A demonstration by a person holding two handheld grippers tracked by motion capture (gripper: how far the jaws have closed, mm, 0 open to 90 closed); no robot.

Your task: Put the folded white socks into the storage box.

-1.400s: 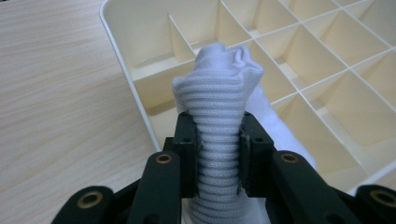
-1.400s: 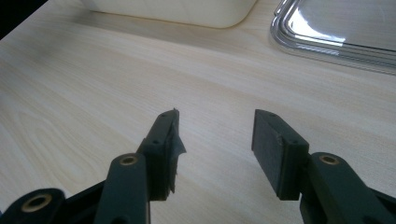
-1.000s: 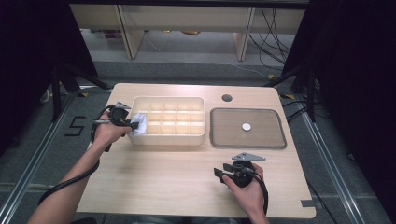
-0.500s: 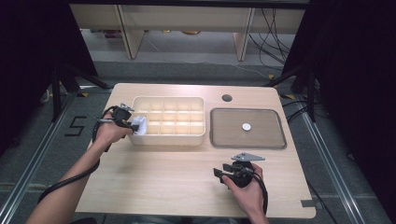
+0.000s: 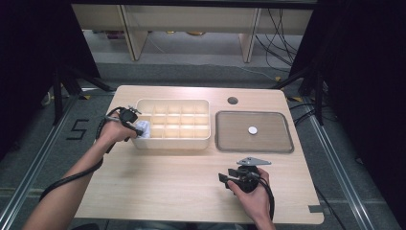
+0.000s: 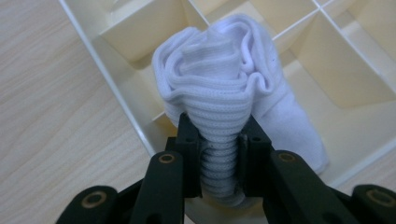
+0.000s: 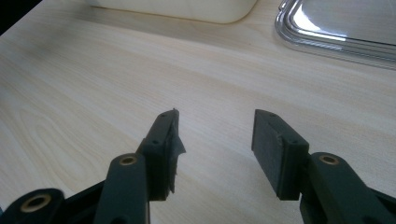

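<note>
Your left gripper (image 6: 219,154) is squeezing a rolled white sock (image 6: 224,98), and its black jaws pinch the ribbed end of the roll tight. You hold the sock at the left end of the cream box (image 5: 201,142), the one split into many small square holes. From the left gripper view, the roll sits over a hole right by the box's outer wall, and part of the sock hangs down inside (how far down it goes, you cannot tell). From the high view, your left hand (image 5: 114,133) is just beside the left wall of the box, with the white sock poking out at the rim.

Next to the box, on its right, lies a flat grey tray (image 5: 280,143). A small white round thing (image 5: 252,130) sits near the middle of it. A dark round hole (image 5: 232,100) is in the wooden table (image 5: 158,187) just past the tray.

Your right gripper (image 7: 215,135) is let go, with its jaws spread wide and nothing between them. It rests low over the bare table, near the front edge and well away from the sock. Your right hand (image 5: 251,189) holds it there, a little in front of the tray.
</note>
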